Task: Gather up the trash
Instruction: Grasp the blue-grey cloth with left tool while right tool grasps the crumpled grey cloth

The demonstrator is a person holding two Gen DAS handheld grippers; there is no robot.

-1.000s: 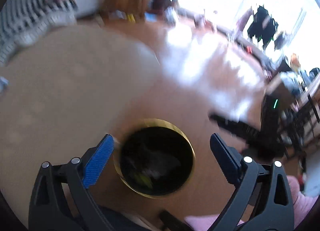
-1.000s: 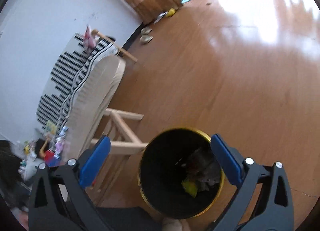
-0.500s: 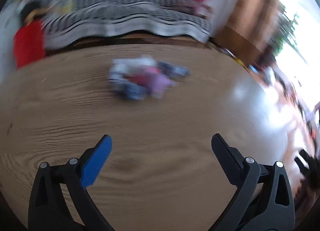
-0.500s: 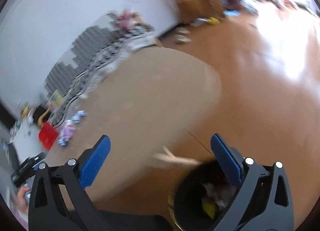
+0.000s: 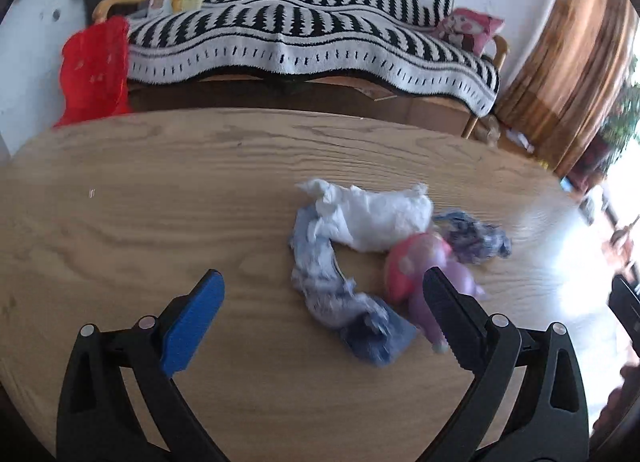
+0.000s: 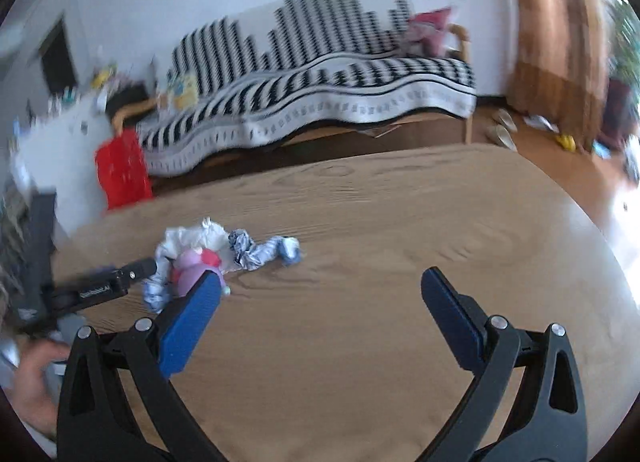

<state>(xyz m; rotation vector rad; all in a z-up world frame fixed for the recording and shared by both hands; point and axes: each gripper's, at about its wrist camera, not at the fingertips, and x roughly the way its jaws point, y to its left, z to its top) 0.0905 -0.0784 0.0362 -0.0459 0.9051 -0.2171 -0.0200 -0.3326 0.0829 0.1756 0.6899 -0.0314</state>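
A heap of trash lies on the oval wooden table: a crumpled white tissue, a twisted blue-white wrapper, a pink and purple wrapper and a blue-white scrap. My left gripper is open and empty, just in front of the heap. My right gripper is open and empty, above the table, to the right of the same heap. The bin is out of view.
A sofa with a black-and-white striped throw stands behind the table. A red bag hangs at its left end. A wooden curtain-like panel is at the right. The left tool's body shows at the right view's left edge.
Both grippers have swung away from the black bin on the floor and up over the table. The trash heap has come close in front of the left gripper.
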